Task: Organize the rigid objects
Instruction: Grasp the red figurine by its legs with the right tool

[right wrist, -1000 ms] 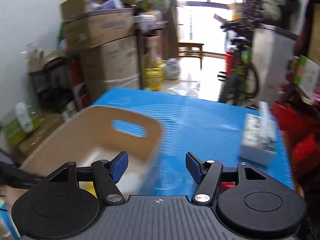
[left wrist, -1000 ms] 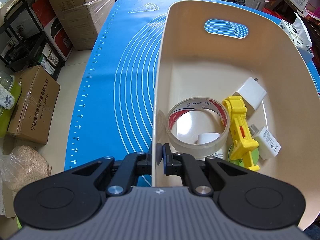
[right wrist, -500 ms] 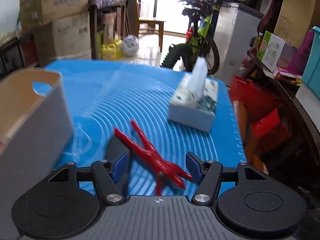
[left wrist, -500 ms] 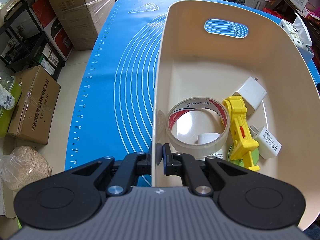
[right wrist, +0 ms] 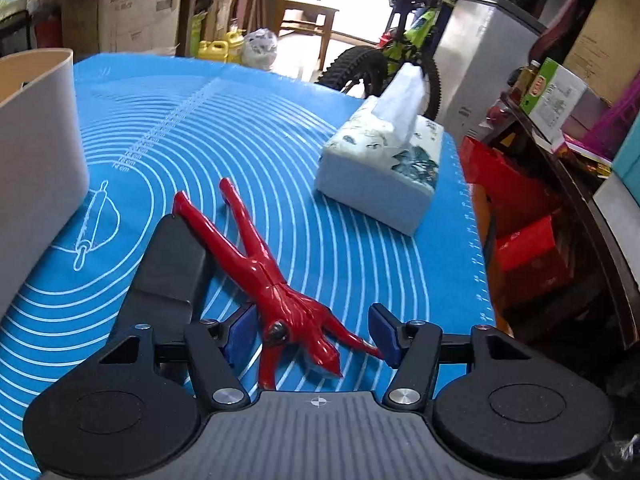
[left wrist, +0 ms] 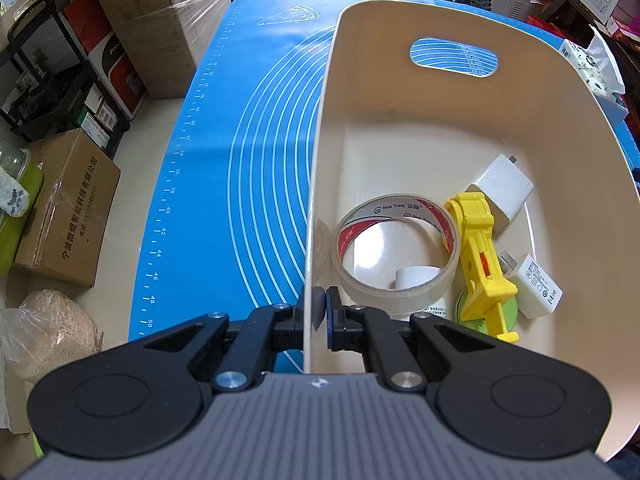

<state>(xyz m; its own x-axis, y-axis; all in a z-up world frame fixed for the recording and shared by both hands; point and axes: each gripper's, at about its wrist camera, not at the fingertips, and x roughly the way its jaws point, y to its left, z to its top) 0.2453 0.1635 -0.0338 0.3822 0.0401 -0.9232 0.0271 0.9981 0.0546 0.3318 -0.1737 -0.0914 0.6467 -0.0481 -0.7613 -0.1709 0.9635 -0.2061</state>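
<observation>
I am holding the left gripper pinched on the near side wall of the cream bin, one pad inside and one outside, steadying it on the counter. Inside the bin, from near to far, I am seeing a clear tape roll, a yellow plastic tool, a small white charger and a larger white adapter.

I am keeping the right gripper spread wide, its fingers straddling the upper body of the red action figure, which is lying flat on the blue mat covering the counter. I cannot tell whether either pad is touching it. A black flat object is lying just beside the figure on the left, with one red limb resting against it. Further off, a tissue box is standing well apart.

I am judging the figure to be light, hard plastic with a glossy and probably slippery finish. Its thin, splayed limbs look likely to pivot or snap under a pinch. The torso, between the pads now, is the thickest and stiffest section, so I am rating it the soundest place to hold, across the chest rather than an arm.
</observation>
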